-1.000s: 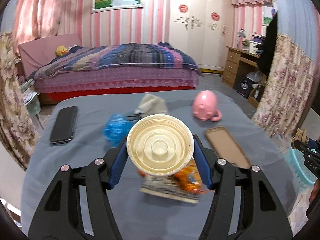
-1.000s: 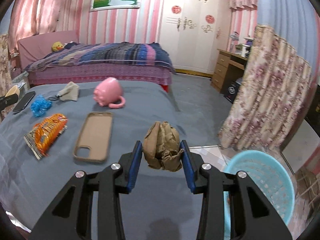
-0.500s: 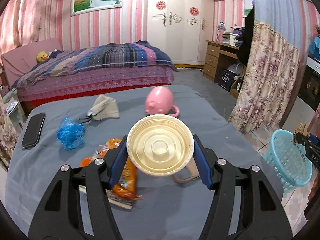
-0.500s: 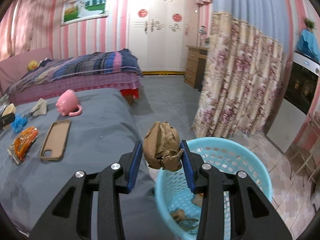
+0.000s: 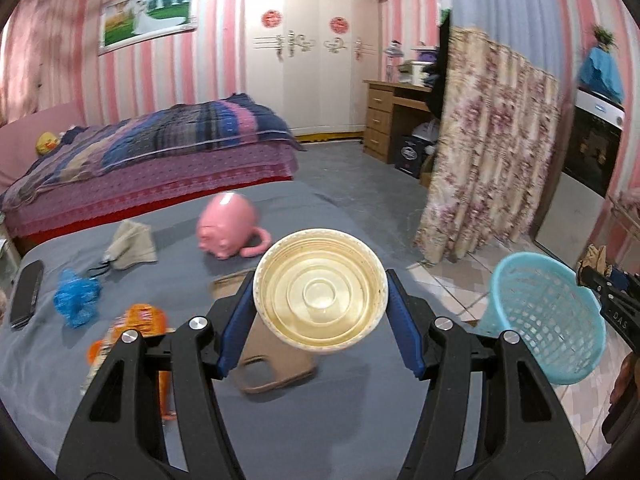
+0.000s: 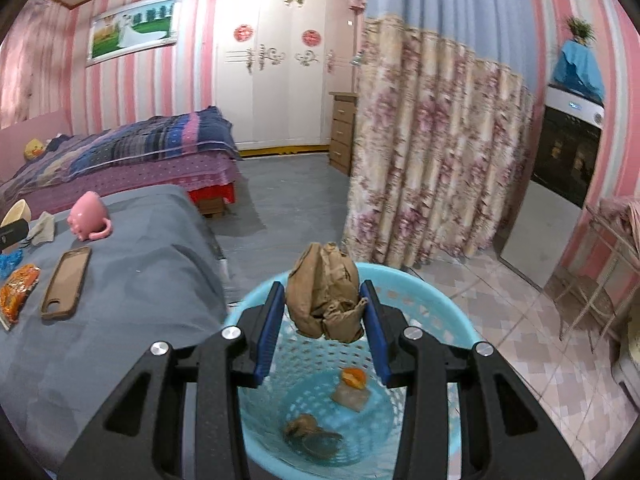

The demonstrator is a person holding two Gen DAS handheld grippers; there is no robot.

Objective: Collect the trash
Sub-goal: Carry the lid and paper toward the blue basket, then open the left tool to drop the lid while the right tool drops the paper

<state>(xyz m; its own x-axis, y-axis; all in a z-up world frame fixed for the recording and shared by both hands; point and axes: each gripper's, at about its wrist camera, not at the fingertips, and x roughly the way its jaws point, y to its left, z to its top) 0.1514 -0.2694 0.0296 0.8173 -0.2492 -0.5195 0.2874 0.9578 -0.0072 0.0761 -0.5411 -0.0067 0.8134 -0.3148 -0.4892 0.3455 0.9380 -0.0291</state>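
Change: over the last second both hand-held grippers swung from the worktop (image 5: 304, 432) toward the blue basket (image 6: 440, 312); it was at the right view's edge, then lay directly under the right one.
Paper wad: crumpled brown paper (image 6: 325, 292), clamped in the right hand-held gripper (image 6: 325, 322), hung above the basket mouth.
Bowl: cream bowl (image 5: 320, 294), pinched by the left hand-held gripper (image 5: 320, 316), was over the worktop, basket to its right.
Left behind: orange wrapper (image 5: 138, 320), blue wad (image 5: 76, 304).
Risk: the wad sat near the basket's near rim; released there, it might bounce out.
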